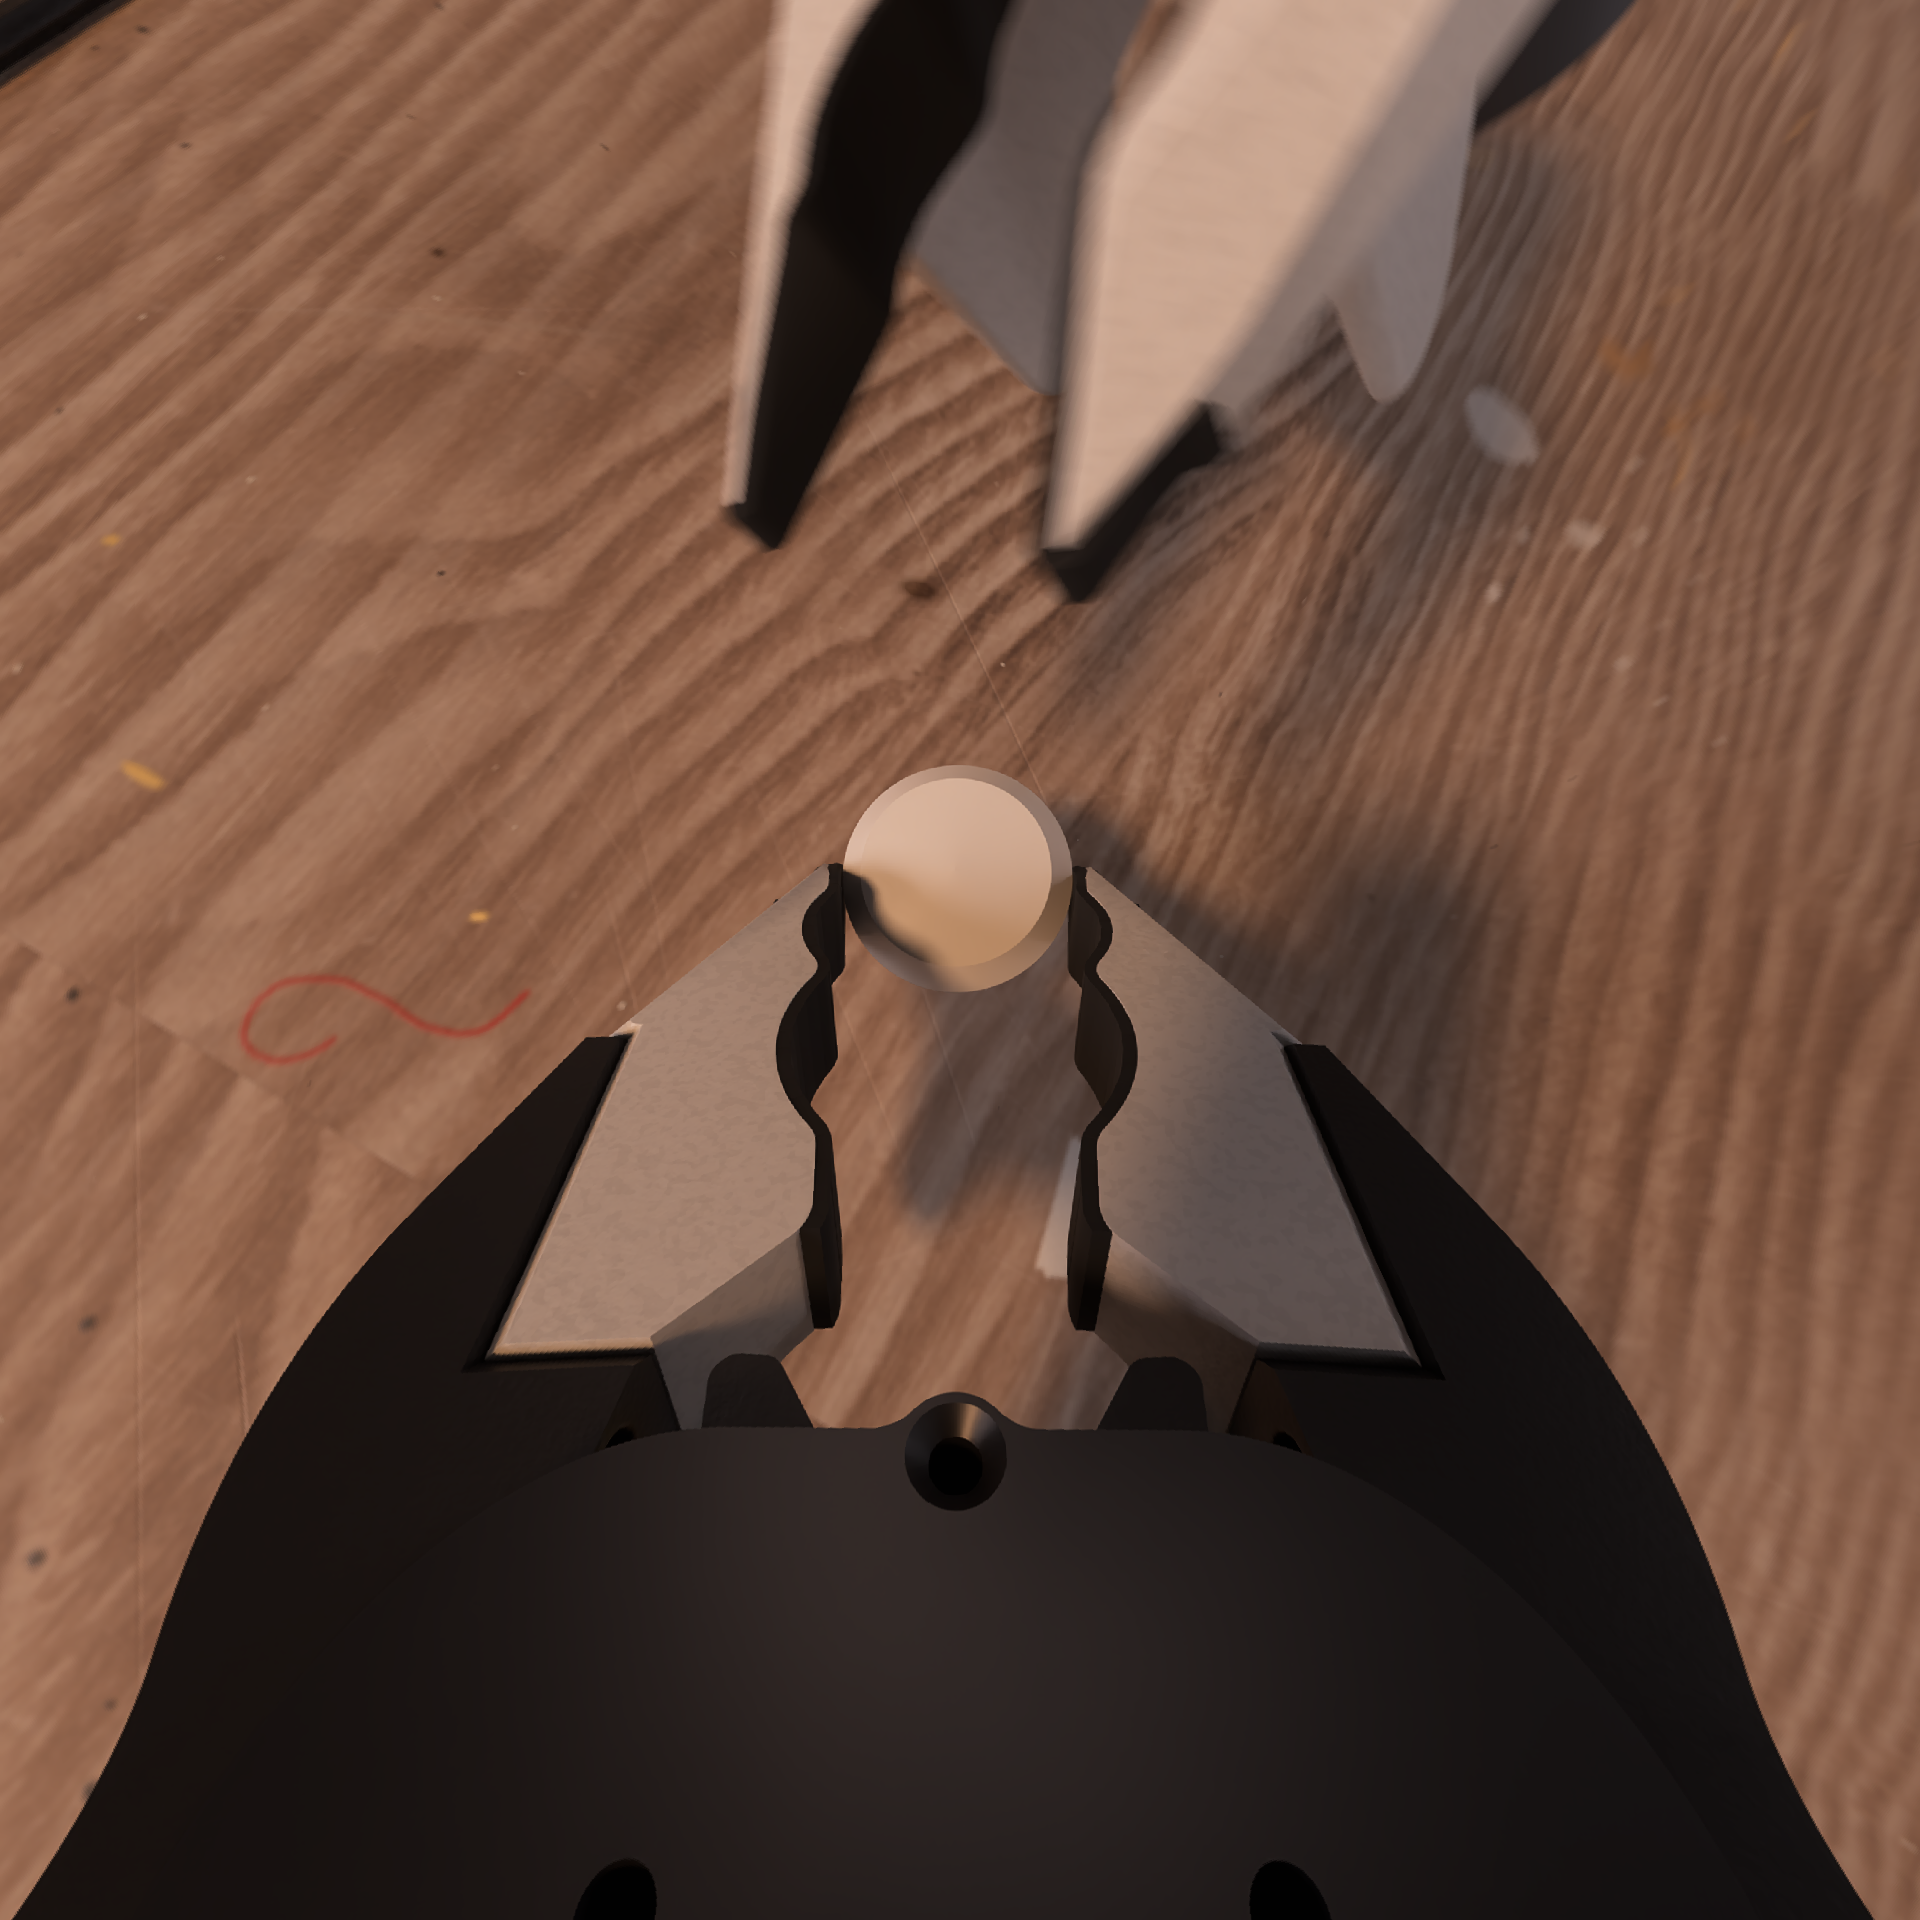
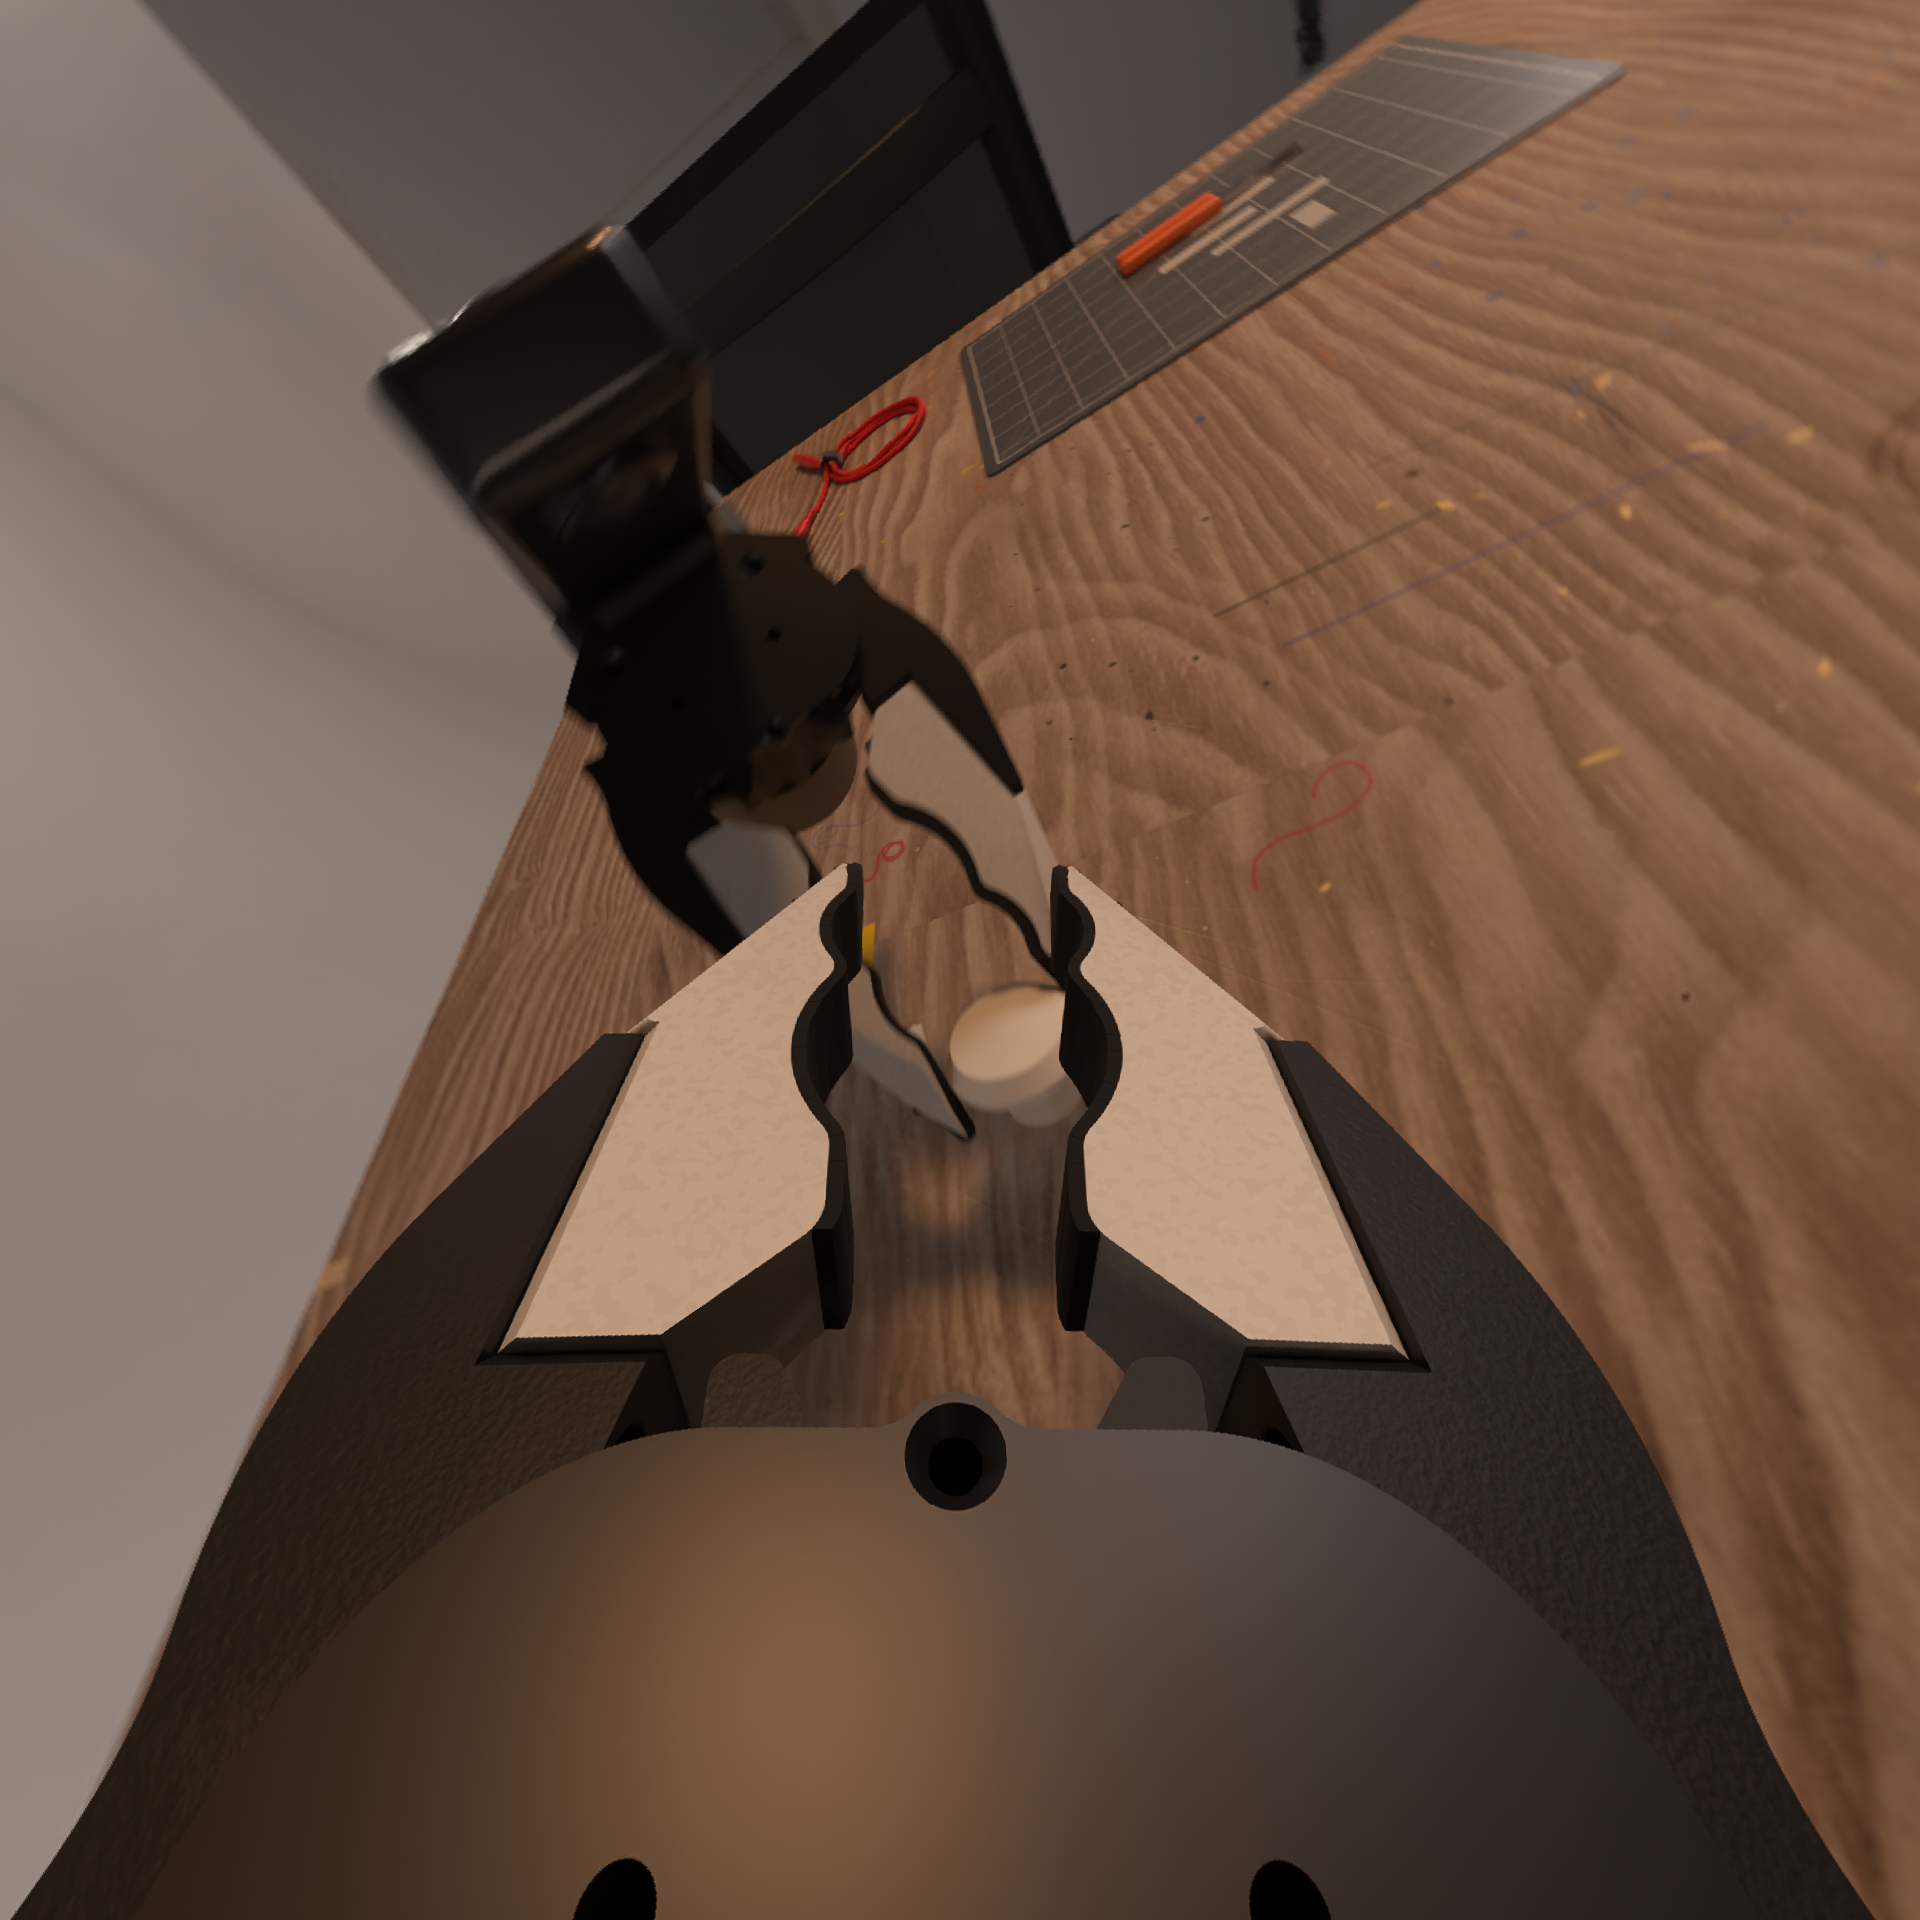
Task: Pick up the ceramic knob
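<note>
The ceramic knob (image 1: 956, 862) is a round cream disc with a short stem. My left gripper (image 1: 956, 883) is shut on it, a fingertip pressing each side, and holds it a little above the wooden table (image 1: 364, 520); a blurred shadow lies beneath. In the right wrist view the knob (image 2: 1003, 1039) sits between the left gripper's fingers (image 2: 977, 831). My right gripper (image 2: 956, 878) is open and empty, hovering just short of the knob. It shows in the left wrist view (image 1: 920, 545) beyond the knob, pointing down at the table.
A grey cutting mat (image 2: 1382, 135) with an orange-handled tool (image 2: 1164, 234) lies far back. A red cord coil (image 2: 873, 436) sits near the table's left edge (image 2: 499, 883). A loose red thread (image 1: 384, 1013) lies left of the knob. A dark frame (image 2: 831, 156) stands beyond the table.
</note>
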Controlling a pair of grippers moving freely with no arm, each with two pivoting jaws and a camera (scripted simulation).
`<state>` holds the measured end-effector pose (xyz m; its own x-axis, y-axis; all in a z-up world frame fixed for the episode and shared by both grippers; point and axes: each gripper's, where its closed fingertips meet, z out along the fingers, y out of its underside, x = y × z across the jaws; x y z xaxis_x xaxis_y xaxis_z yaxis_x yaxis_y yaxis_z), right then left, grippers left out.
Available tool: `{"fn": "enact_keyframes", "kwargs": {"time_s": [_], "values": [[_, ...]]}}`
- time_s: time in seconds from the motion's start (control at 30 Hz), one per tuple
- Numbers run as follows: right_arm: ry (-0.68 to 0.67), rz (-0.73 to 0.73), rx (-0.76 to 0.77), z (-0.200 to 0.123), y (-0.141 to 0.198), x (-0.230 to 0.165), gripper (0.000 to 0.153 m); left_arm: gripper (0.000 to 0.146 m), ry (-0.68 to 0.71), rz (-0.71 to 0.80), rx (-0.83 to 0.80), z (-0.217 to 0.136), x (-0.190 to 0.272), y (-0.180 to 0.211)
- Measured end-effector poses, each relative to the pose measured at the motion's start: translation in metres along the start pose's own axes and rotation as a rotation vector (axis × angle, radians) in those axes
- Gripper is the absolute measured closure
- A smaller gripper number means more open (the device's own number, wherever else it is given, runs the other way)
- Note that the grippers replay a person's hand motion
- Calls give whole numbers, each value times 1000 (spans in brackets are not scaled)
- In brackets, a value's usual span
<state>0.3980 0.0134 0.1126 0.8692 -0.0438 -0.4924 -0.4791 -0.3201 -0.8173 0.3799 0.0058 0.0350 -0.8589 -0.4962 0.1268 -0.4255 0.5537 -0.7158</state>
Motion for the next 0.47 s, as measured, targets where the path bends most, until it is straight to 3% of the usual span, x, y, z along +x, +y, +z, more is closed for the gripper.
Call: {"fn": "enact_keyframes", "kwargs": {"time_s": [0.3, 0.47], "values": [[-98, -256, -20, -1, 4, -31, 107, 103, 340, -282, 217, -56, -5, -7], [-15, -435, -133, 9, 20, -29, 105, 103, 489, -311, 260, -65, 9, -11]]}}
